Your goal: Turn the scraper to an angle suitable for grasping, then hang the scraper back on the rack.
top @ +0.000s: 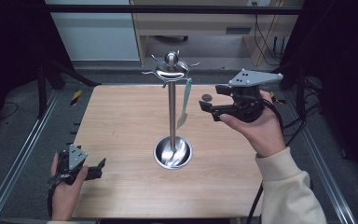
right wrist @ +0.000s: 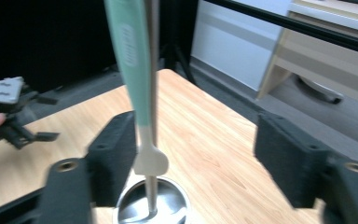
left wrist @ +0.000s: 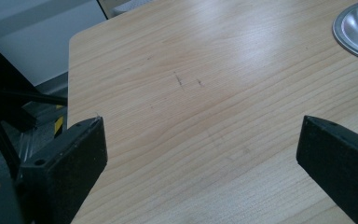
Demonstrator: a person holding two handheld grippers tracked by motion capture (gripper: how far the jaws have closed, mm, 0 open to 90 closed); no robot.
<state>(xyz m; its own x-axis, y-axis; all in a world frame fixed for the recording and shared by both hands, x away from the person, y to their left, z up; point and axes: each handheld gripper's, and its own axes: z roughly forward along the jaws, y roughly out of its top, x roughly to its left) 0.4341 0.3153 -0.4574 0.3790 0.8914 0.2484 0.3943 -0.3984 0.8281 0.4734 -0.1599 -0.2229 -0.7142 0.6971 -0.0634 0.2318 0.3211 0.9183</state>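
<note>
My right tool (top: 210, 100) is released, jaws apart, just beside the green-handled utensil (top: 185, 105) hanging from the metal stand (top: 172, 116) mid-counter (top: 121, 126). My left tool (top: 100, 169) rests spread wide at the counter's near-left edge, gripping nothing.

A steel stand (top: 172, 100) rises from a round base (top: 172, 153) at the middle of the table (top: 121, 126). A pale green spatula (top: 184, 103) hangs from its top hooks. The right tongs (top: 209, 99), jaws apart, hover just right of it. The left tongs (top: 101, 168) rest at the near-left edge.
</note>
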